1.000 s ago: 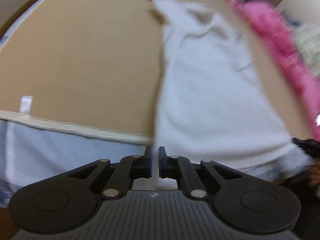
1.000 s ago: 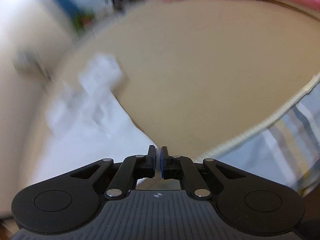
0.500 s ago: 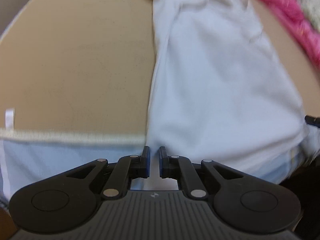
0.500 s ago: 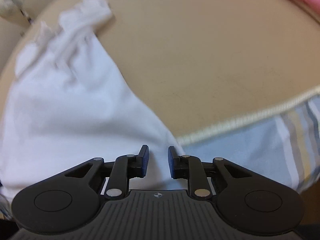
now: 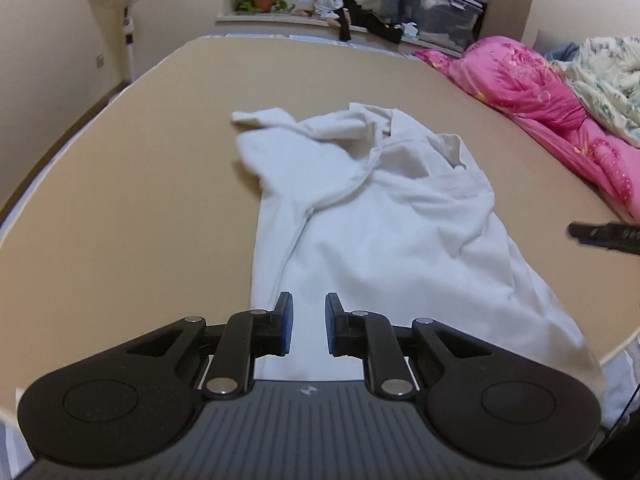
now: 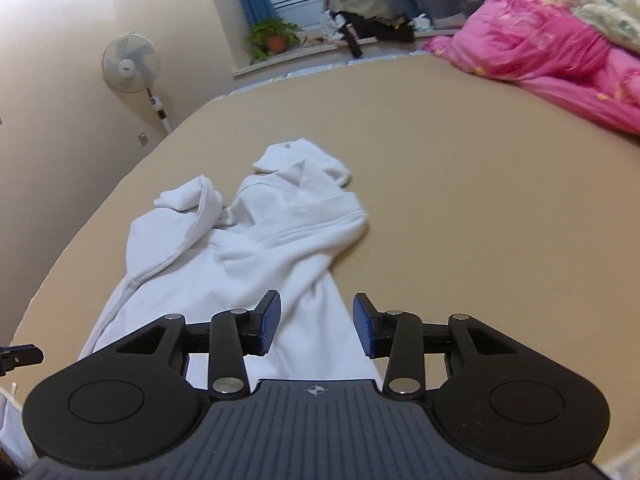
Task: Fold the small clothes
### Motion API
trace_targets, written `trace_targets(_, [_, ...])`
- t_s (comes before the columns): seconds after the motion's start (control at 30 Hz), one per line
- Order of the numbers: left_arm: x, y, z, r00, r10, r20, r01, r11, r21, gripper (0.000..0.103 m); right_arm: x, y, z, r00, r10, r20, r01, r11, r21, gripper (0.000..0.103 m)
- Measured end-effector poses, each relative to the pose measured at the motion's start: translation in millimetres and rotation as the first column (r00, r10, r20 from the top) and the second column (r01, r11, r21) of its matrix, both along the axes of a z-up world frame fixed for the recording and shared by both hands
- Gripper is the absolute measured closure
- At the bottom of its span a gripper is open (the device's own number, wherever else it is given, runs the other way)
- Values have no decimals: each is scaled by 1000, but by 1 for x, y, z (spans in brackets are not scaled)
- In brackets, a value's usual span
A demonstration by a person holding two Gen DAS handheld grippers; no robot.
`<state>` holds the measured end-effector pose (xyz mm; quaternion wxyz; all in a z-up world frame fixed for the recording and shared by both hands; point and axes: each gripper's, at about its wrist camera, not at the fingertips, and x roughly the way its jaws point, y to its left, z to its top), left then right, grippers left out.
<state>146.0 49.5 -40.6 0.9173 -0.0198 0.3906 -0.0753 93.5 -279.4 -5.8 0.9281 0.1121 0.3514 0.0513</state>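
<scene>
Lying lengthwise on the tan bedspread [image 5: 120, 208] well clear of the pink quilt [image 5: 540, 92], the white shirt [image 5: 380, 240] was freshly laid out for folding, released by right gripper [image 6: 317, 326] and left gripper [image 5: 308, 324], jaws opening, empty.

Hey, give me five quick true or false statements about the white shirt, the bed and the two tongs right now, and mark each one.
1. The white shirt lies spread on the tan bed cover. True.
2. The left tongs are clamped on the shirt's hem. False: their jaws are opening, with a gap between them and no cloth pinched.
3. The right tongs stand wider apart than the left ones. True.
4. The shirt is already folded into a neat square. False: it is stretched out long, with its sleeves and collar bunched at the far end.
5. A pink quilt lies on top of the shirt. False: it sits apart, at the far right of the bed.
</scene>
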Motion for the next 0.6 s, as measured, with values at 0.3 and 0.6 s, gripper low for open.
trace_targets(0.3, [163, -33, 32, 996, 65, -59, -67, 998, -24, 86, 62, 36, -26, 989, 105, -104, -103, 994, 22, 94])
trace_targets(0.6, [356, -108, 14, 967, 170, -191, -162, 985, 58, 36, 89, 62, -57, 937, 209, -280, -230, 972, -42, 93])
